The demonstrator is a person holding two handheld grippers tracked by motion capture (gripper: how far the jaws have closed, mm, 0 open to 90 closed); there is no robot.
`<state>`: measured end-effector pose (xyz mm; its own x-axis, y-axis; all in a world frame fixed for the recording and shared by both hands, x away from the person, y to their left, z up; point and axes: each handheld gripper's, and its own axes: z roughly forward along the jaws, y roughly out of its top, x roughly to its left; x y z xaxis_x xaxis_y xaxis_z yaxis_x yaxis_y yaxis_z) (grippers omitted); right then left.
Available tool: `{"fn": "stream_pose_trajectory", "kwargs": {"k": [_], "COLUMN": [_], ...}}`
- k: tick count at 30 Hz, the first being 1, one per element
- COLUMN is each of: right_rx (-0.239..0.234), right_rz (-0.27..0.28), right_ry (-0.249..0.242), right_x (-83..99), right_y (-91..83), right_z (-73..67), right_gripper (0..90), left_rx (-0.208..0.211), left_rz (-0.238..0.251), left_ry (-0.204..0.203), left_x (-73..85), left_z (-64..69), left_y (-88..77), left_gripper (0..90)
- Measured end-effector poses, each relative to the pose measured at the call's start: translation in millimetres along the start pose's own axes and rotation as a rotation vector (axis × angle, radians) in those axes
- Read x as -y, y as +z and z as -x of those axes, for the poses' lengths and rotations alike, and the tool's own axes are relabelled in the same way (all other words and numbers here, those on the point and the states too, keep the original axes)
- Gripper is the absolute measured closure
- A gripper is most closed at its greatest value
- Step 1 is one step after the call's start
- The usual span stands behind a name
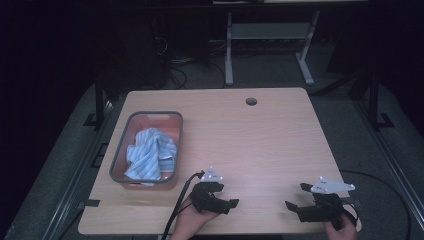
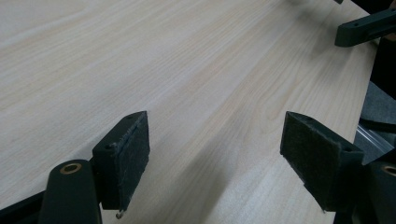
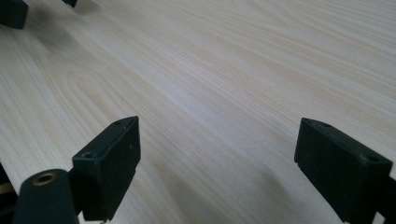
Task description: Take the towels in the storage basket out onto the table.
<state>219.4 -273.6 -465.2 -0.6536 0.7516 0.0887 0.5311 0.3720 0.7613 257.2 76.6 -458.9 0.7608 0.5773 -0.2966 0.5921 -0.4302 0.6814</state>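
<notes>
Striped blue towel [image 1: 151, 159] sits bunched in the grey bin [image 1: 119, 150] at table [image 1: 270, 135] left, both left gripper [image 1: 223, 204] and right gripper [image 1: 295, 206] spread empty near the front edge; risk: jaw snags bin rim reaching in.

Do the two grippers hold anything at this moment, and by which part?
Nothing is held. The left gripper and the right gripper are both open over the bare table; the cloth lies in the bin.
</notes>
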Motion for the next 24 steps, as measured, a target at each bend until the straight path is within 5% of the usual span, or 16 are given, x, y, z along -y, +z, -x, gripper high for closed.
{"fn": "stream_pose_trajectory", "kwargs": {"k": [24], "right_rx": [0.011], "right_rz": [0.012], "right_ry": [0.009], "right_x": [0.1], "right_y": [-1.3], "right_z": [1.8], "right_gripper": [13.8], "left_rx": [0.017], "left_rz": [0.003], "left_ry": [0.007], "left_x": [-8.7], "left_z": [2.1], "left_y": [5.7], "left_gripper": [24.0]}}
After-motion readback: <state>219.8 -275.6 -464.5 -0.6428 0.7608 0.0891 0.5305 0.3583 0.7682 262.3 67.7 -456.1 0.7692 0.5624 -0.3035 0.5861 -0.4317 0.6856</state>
